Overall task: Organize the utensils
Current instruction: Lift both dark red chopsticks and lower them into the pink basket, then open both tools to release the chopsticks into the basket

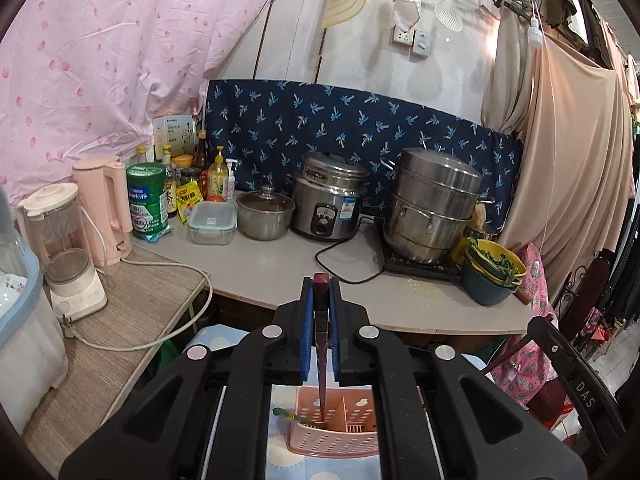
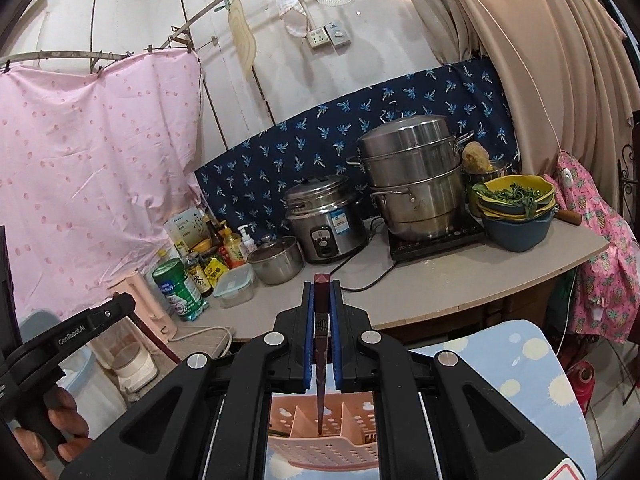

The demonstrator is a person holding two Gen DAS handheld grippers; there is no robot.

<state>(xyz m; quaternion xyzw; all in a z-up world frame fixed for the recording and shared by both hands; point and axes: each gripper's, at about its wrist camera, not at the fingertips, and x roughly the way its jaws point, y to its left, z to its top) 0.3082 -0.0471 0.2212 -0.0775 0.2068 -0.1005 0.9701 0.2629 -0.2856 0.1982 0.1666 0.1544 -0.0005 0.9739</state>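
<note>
My left gripper (image 1: 321, 296) is shut on a dark red chopstick (image 1: 321, 344) held upright, its tip down inside the pink perforated utensil basket (image 1: 336, 436). A green-handled utensil (image 1: 286, 414) lies at the basket's left rim. My right gripper (image 2: 321, 296) is shut on another dark red chopstick (image 2: 321, 360), its tip also down in a compartment of the pink utensil basket (image 2: 324, 446). The basket stands on a blue patterned cloth (image 2: 520, 360). The other gripper's body (image 2: 72, 332) shows at left in the right wrist view.
The counter (image 1: 280, 272) behind holds a rice cooker (image 1: 330, 200), a steel steamer pot (image 1: 434, 204) on a hob, a small lidded pot (image 1: 265, 210), bowls of greens (image 1: 494, 270), bottles and a green tin (image 1: 146, 200). A blender (image 1: 68, 248) and pink kettle (image 1: 106, 208) stand left.
</note>
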